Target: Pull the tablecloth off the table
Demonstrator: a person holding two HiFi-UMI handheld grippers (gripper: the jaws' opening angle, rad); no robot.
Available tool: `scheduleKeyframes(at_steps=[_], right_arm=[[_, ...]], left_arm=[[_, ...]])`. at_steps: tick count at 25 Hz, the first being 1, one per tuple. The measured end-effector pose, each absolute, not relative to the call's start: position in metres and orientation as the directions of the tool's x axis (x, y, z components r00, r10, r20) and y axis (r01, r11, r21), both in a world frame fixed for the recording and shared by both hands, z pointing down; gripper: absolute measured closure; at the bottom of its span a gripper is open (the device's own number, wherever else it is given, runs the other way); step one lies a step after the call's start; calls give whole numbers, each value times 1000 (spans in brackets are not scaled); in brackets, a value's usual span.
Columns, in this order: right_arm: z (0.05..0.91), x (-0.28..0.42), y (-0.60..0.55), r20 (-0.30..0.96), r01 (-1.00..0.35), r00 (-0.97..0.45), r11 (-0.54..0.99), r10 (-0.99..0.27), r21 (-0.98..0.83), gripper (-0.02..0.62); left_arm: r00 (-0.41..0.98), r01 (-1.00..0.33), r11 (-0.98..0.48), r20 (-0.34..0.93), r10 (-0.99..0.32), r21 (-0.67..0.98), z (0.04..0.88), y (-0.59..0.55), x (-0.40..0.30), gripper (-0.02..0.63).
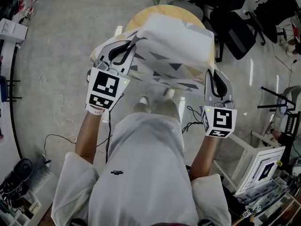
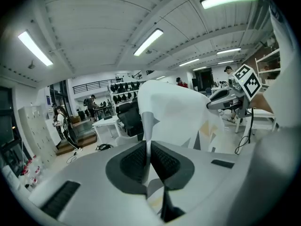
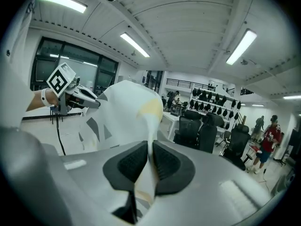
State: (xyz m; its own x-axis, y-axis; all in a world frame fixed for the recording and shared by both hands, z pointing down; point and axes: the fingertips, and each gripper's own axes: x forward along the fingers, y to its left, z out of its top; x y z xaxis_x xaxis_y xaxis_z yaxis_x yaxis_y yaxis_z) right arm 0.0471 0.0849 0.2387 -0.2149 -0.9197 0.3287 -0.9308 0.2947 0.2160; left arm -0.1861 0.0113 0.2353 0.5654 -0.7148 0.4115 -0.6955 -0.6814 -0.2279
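Observation:
The tablecloth (image 1: 171, 48), white with grey and yellow triangles, is lifted off the round wooden table (image 1: 157, 11) and hangs bunched between my two grippers above the table's near side. My left gripper (image 1: 128, 47) is shut on the cloth's left edge. In the left gripper view the fabric (image 2: 174, 112) rises from between the shut left gripper (image 2: 148, 147). My right gripper (image 1: 214, 76) is shut on the right edge. In the right gripper view the cloth (image 3: 127, 112) is pinched in the right gripper (image 3: 150, 149). The table's far rim shows bare wood; the cloth hides the rest of it.
Black office chairs (image 1: 235, 29) stand behind the table at the right. A white framed stand (image 1: 261, 166) sits on the floor at lower right. Cables (image 1: 56, 98) trail across the grey floor on the left. People (image 3: 270, 138) move about in the background.

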Motion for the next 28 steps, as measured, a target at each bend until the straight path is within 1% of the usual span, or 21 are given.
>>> scheduleKeyframes(at_steps=[5, 9, 14, 21, 25, 28], right_arm=[[230, 47, 147, 321, -929, -221, 299, -921, 218, 540], [232, 54, 194, 330, -936, -227, 299, -916, 187, 532], [238, 52, 197, 355, -923, -270, 345, -895, 169, 532], [247, 74, 237, 365, -912, -337, 397, -868, 103, 532], [253, 71, 244, 378, -901, -362, 424, -852, 91, 534], [254, 71, 254, 395, -898, -360, 429, -845, 101, 534]], left_arm=[[527, -763, -623, 391, -755, -174, 230, 96, -194, 581], [503, -785, -598, 399, -767, -163, 228, 154, -192, 580], [444, -814, -557, 441, -780, -164, 230, 161, -194, 580], [375, -869, -479, 464, -803, -127, 241, 219, -173, 581], [358, -880, -460, 473, -805, -118, 245, 226, -175, 581], [369, -873, -475, 486, -793, -112, 247, 232, -174, 581]])
